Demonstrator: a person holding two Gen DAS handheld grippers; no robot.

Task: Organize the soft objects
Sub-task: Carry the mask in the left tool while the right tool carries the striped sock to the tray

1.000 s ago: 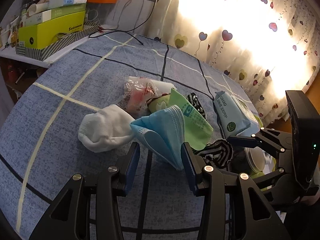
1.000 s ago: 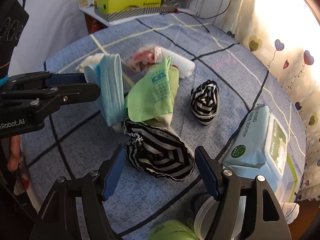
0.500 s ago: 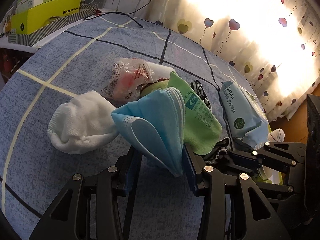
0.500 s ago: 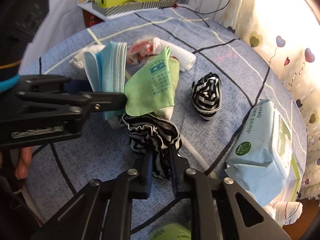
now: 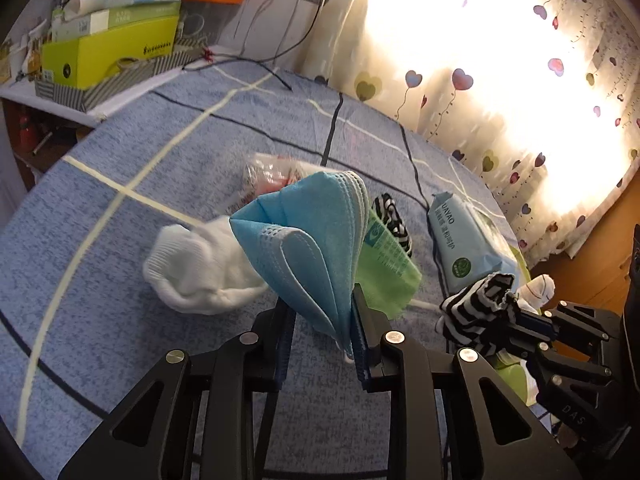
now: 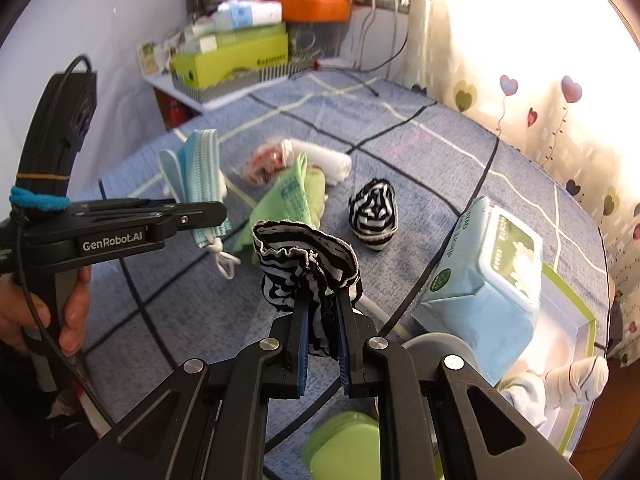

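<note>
A stack of blue face masks (image 5: 312, 240) stands up between the fingers of my left gripper (image 5: 320, 316), whose jaws are closing and pressing on it. In the right wrist view the masks (image 6: 196, 168) hang clear of the blue bedcover (image 6: 400, 144) in the left gripper (image 6: 200, 212). My right gripper (image 6: 320, 312) is shut on a black-and-white striped cloth (image 6: 304, 252), held above the cover. On the cover lie a white sock (image 5: 196, 268), a green packet (image 5: 384, 264) and a second striped bundle (image 6: 374, 216).
A pale blue wet-wipes pack (image 6: 488, 264) lies at the right beside a green-rimmed tray (image 6: 576, 320). A red-and-white plastic packet (image 6: 268, 160) sits behind the green packet. Stacked boxes (image 5: 108, 52) fill a shelf at the back left. A heart-print curtain (image 5: 520, 100) hangs along the right.
The left jaws have closed in on the blue masks and raised them off the cover. The right jaws went from wide open to shut on the striped cloth and lifted it.
</note>
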